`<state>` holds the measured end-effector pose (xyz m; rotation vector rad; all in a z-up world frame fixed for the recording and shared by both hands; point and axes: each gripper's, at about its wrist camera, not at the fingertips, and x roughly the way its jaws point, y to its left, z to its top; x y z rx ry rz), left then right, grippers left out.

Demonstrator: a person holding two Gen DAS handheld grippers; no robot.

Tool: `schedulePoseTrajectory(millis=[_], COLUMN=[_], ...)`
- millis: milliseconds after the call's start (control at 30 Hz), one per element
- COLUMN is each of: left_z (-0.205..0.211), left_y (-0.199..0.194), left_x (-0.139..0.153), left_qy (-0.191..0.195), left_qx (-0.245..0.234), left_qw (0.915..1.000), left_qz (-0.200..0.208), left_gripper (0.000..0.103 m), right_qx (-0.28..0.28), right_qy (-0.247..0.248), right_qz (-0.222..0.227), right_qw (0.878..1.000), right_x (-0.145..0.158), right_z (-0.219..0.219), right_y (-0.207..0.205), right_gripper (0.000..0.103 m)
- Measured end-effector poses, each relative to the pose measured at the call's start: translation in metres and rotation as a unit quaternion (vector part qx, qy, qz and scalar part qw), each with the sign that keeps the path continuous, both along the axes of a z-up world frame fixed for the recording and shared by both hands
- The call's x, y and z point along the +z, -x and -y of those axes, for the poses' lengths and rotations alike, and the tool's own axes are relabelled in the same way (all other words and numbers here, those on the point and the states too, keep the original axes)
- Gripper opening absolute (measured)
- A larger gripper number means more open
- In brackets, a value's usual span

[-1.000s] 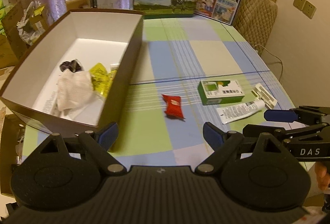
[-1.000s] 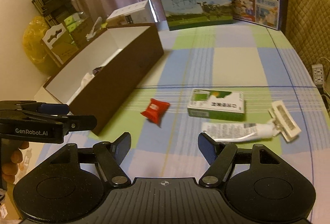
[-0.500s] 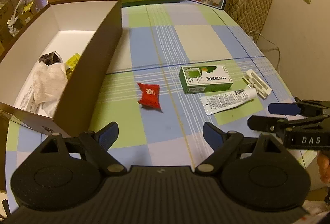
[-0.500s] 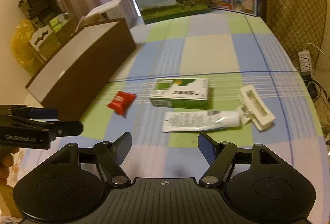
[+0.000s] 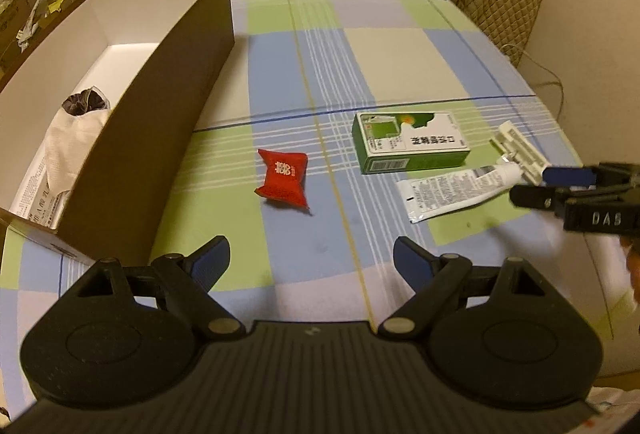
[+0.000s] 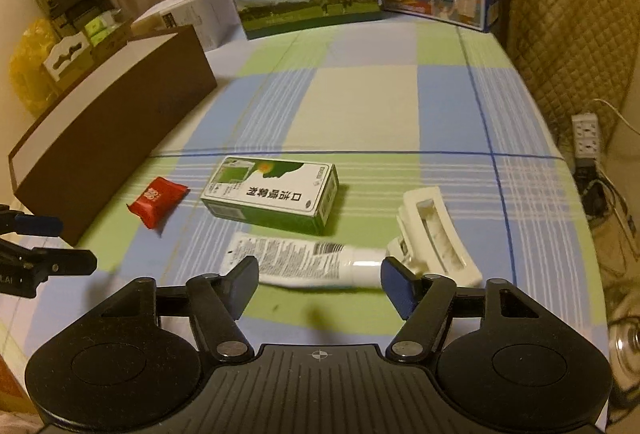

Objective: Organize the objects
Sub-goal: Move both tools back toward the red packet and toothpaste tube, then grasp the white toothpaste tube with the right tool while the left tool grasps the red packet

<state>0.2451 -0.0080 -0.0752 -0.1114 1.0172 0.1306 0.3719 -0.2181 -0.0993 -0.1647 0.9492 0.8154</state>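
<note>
Two handheld grippers reach over a checked tablecloth toward loose items awaiting the box.

Lower centre, the right gripper (image 6: 318, 284), empty, its jaws just closing to a middling gap, hangs above the white squeeze tube (image 6: 296, 264), which touches a cream plastic clip (image 6: 438, 238); a grab could snag both. The left gripper (image 5: 310, 258) gapes wide, empty, near the red foil sachet (image 5: 283, 178). Mid-frame lies a green carton (image 6: 272, 200); upper left, the brown cardboard box (image 5: 176, 82).
</note>
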Motion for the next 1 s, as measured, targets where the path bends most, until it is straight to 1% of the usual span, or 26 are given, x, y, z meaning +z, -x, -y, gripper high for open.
schedulePoseTrajectory(millis=[133, 333, 400, 533, 667, 833, 933, 1000], left_z=[0.000, 0.001, 0.001, -0.002, -0.005, -0.008, -0.011, -0.012], left_y=[-0.006, -0.011, -0.012, -0.013, -0.014, -0.015, -0.016, -0.016], left_x=[-0.009, -0.014, -0.016, -0.017, -0.018, -0.022, -0.025, -0.026], left_qy=[0.000, -0.005, -0.006, -0.004, -0.003, -0.001, 0.000, 0.001], left_qx=[0.007, 0.012, 0.014, 0.019, 0.022, 0.027, 0.028, 0.027], left_qw=[0.9998, 0.9996, 0.9995, 0.9993, 0.9992, 0.9990, 0.9989, 0.9988], left_qz=[-0.016, -0.025, -0.028, -0.032, -0.032, -0.036, -0.039, -0.040], left_gripper=[0.087, 0.087, 0.087, 0.087, 0.087, 0.087, 0.087, 0.087], right_qx=[0.026, 0.069, 0.085, 0.100, 0.114, 0.135, 0.156, 0.172], right_qy=[0.006, 0.013, 0.013, 0.019, 0.019, 0.016, 0.022, 0.029], right_qz=[-0.008, -0.008, -0.013, -0.026, -0.040, -0.049, -0.052, -0.038], right_qw=[1.000, 0.998, 0.996, 0.995, 0.992, 0.990, 0.986, 0.984], right_x=[-0.010, -0.023, -0.029, -0.038, -0.040, -0.040, -0.041, -0.041], right_z=[-0.010, -0.029, -0.033, -0.036, -0.034, -0.031, -0.033, -0.035], right_y=[-0.016, -0.033, -0.036, -0.035, -0.024, 0.008, 0.028, 0.039], right_gripper=[0.057, 0.056, 0.056, 0.056, 0.056, 0.057, 0.056, 0.056])
